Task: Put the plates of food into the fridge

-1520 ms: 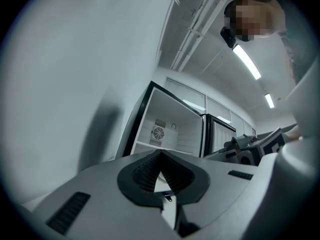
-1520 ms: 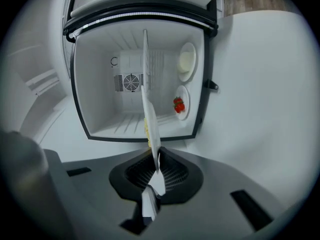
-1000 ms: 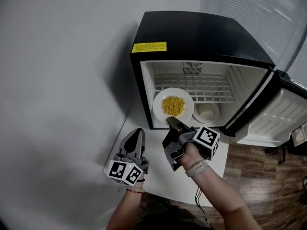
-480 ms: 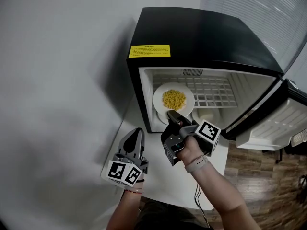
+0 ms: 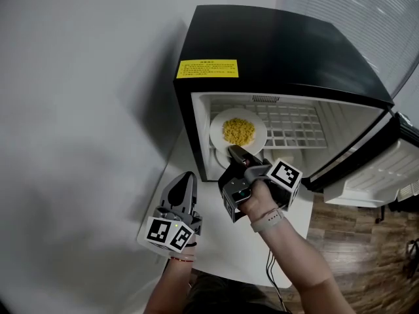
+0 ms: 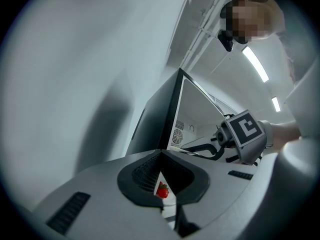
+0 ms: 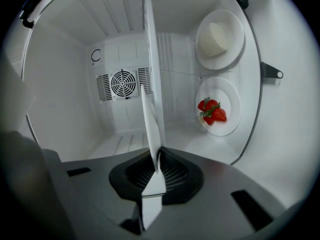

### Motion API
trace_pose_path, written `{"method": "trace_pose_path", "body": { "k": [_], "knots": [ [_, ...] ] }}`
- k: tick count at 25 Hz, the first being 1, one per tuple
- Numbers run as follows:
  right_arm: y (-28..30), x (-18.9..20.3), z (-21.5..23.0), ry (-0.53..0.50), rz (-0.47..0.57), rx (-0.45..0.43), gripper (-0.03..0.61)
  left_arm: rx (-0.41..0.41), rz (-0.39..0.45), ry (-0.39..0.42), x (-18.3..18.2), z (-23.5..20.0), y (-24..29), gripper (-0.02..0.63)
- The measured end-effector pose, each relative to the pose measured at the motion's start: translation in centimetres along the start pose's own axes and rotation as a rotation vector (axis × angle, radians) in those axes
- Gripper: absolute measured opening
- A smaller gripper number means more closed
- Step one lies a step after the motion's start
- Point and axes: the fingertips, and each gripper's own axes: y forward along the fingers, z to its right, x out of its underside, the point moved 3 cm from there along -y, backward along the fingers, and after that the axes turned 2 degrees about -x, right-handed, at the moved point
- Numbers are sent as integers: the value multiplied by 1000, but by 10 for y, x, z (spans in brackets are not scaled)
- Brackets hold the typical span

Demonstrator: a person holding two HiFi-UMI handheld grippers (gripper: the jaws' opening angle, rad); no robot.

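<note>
The black box-shaped mini fridge [image 5: 281, 51] fills most of my head view. It sits on the white table [image 5: 216, 241], and its white-lined door [image 5: 386, 169] is swung open to the right. A white wire shelf [image 5: 294, 126] crosses the upper half of the cabinet.

The round white plate [image 5: 217, 126] carrying a heap of yellow food [image 5: 238, 131] is in the fridge's mouth, at the left end of that shelf. I cannot tell whether it touches the wires. My right gripper [image 5: 234, 152] has its jaws clamped on the plate's near rim. In the right gripper view that rim [image 7: 150, 109] runs edge-on straight out from between the pads.

My left gripper [image 5: 186, 178] hovers over the table, left of the fridge front. Its jaws are together and hold nothing.

Deeper inside (seen from the right gripper's camera) two smaller white dishes lie side by side on the fridge floor. One dish [image 7: 202, 44] holds a pale lump, and the other [image 7: 227, 129] holds red strawberries [image 7: 212, 111]. A round fan grille [image 7: 122, 84] is on the back wall.
</note>
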Motion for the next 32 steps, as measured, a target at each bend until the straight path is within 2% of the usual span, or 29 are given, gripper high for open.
{"method": "trace_pose_path", "body": {
  "k": [11, 18, 28, 32],
  "knots": [
    [1, 0, -1, 37, 4, 7, 18, -16, 7, 30, -6, -17, 14, 6],
    [1, 1, -2, 23, -7, 29, 18, -12, 17, 37, -5, -25, 25, 6],
    [2, 1, -8, -117, -12, 69, 26, -7, 8, 34, -7, -30, 44, 6],
    [3, 3, -15, -199, -33, 41, 101, 0, 1, 31, -3, -32, 47, 6]
  ]
}}
